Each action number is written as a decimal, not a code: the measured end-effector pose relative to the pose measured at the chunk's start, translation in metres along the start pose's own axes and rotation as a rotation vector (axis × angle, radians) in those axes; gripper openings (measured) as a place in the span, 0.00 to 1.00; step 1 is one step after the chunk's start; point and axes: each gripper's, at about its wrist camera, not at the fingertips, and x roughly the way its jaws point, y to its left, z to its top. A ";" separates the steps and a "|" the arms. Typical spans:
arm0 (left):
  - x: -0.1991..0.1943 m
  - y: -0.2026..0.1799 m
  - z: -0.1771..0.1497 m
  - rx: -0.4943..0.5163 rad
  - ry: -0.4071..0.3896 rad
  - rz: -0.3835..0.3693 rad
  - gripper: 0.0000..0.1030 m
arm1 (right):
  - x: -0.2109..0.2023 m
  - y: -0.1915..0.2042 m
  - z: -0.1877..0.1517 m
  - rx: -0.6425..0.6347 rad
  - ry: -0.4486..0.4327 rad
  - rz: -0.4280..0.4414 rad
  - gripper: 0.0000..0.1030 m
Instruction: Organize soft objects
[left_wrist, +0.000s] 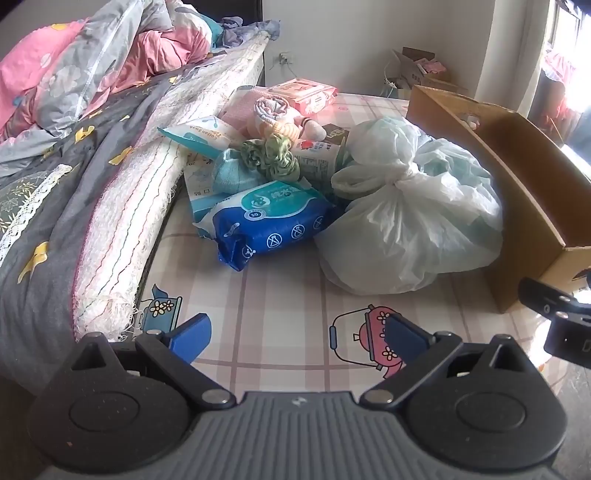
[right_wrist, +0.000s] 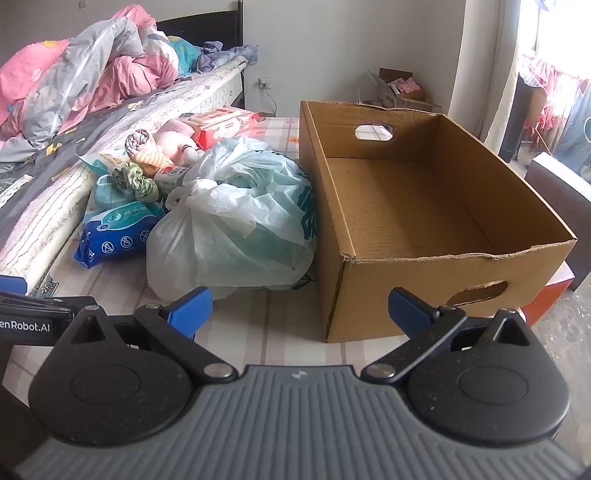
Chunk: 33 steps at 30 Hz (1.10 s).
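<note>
1. Nearest me, my left gripper (left_wrist: 297, 338) and right gripper (right_wrist: 300, 312) both hover spread wide with nothing between the fingers, I judge ready for a first pick.
2. At 12 o'clock of the left gripper lies the blue wet-wipe pack (left_wrist: 269, 225); the knotted plastic bag (left_wrist: 410, 218) sits at 1 o'clock, touching the cardboard box (left_wrist: 517, 177).
3. Beyond, the green scrunchie (left_wrist: 271, 157) and pink plush doll (left_wrist: 291, 123) top the heap, wedged against the mattress edge (left_wrist: 129, 221).
4. Only the right wrist view shows the cardboard box's bare floor (right_wrist: 413, 206); the left alone shows the cartoon-print sheet (left_wrist: 280, 295).
</note>
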 end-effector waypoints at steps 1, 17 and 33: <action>0.000 0.000 0.000 0.001 0.000 -0.001 0.98 | 0.000 0.001 0.000 -0.001 0.000 -0.006 0.99; 0.000 0.001 -0.001 -0.001 -0.007 0.004 0.98 | 0.004 0.001 -0.001 0.012 0.021 -0.014 0.99; -0.001 0.001 -0.001 -0.002 -0.002 0.003 0.98 | 0.004 0.001 -0.001 0.013 0.024 -0.012 0.99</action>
